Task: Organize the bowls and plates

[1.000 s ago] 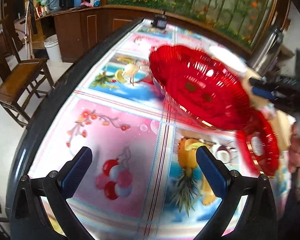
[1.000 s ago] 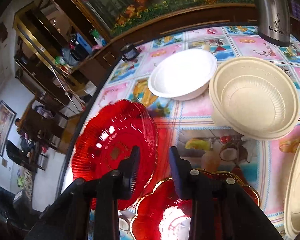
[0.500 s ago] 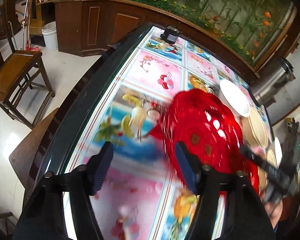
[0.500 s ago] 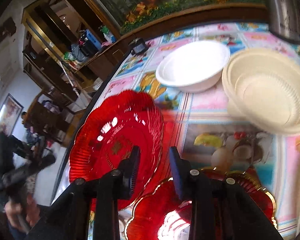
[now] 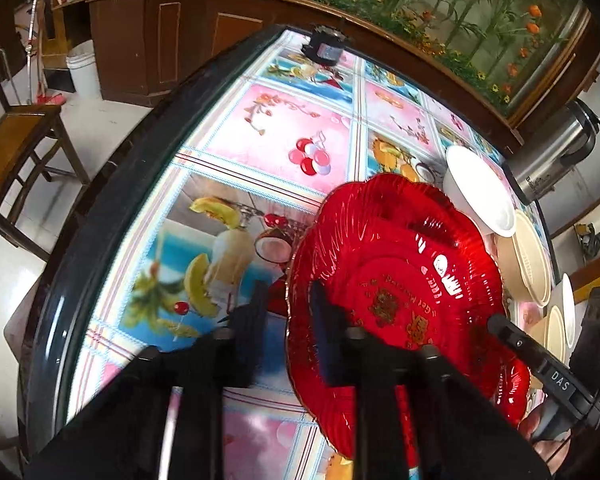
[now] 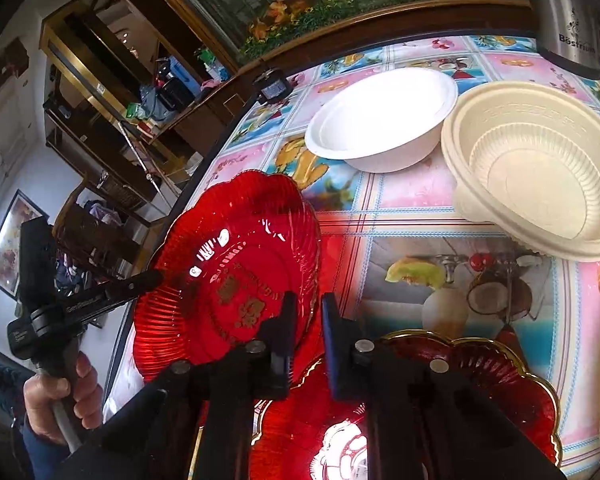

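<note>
Glossy, ribbed, scalloped red plate [image 5: 404, 280], tilted above the printed tablecloth [image 5: 284, 128] beside a white bowl [image 6: 384, 116]; left gripper [image 5: 288, 320] and right gripper [image 6: 306, 320] both clamp its rim.

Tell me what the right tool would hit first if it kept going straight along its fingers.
Probably the red plate whose rim the right tool already pinches; just beyond that rim lies the fruit-print tablecloth. Depth past the rim is hard to judge here.
</note>
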